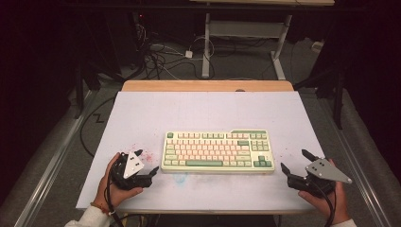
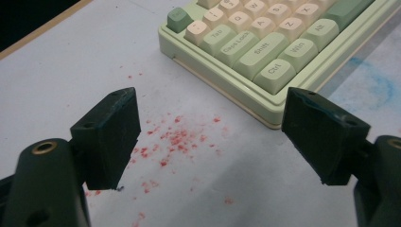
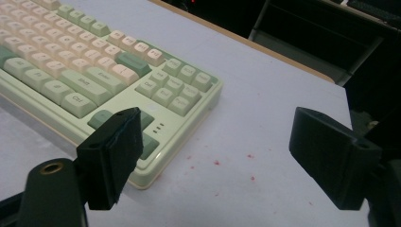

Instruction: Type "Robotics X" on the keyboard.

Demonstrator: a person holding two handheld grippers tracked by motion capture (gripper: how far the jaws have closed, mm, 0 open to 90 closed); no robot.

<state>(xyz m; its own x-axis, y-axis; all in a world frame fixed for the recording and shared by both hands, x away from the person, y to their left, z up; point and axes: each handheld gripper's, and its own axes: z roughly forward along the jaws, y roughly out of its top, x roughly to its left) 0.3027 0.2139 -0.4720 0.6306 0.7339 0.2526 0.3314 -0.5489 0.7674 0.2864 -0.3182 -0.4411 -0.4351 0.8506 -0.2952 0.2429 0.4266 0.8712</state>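
With both grippers parked at the near edge of the worktop (image 1: pixel 142 113), this looks like the approach step: nothing gripped yet. Left gripper (image 1: pixel 146 163) sits just off the keyboard's near-left corner, jaws spread wide and empty; its own camera shows bare worktop and a scatter of red specks (image 2: pixel 177 139) between the jaws, with the Ctrl/Shift corner of the keyboard (image 2: pixel 265 61) just ahead of the right-hand jaw. Right gripper (image 1: pixel 294 161) sits off the near-right corner, a bit farther out, jaws equally wide and empty; its view has the arrow-key corner behind the left-hand jaw, no contact visible.

Keyboard (image 1: pixel 217 151), a green-and-cream mechanical one, lies flat mid-worktop, long edge square to the person, between the two grippers and clear of both. Faint blue smudge (image 1: pixel 179 178) on the worktop at its front edge.

Judgement: likely a two-handed lift or shift. Next move calls for both grippers to close in on the short ends, jaws straddling the case edge rather than keycaps, then clamp evenly so it doesn't skew.

Beyond: wooden strip along the far edge, cables on the floor.
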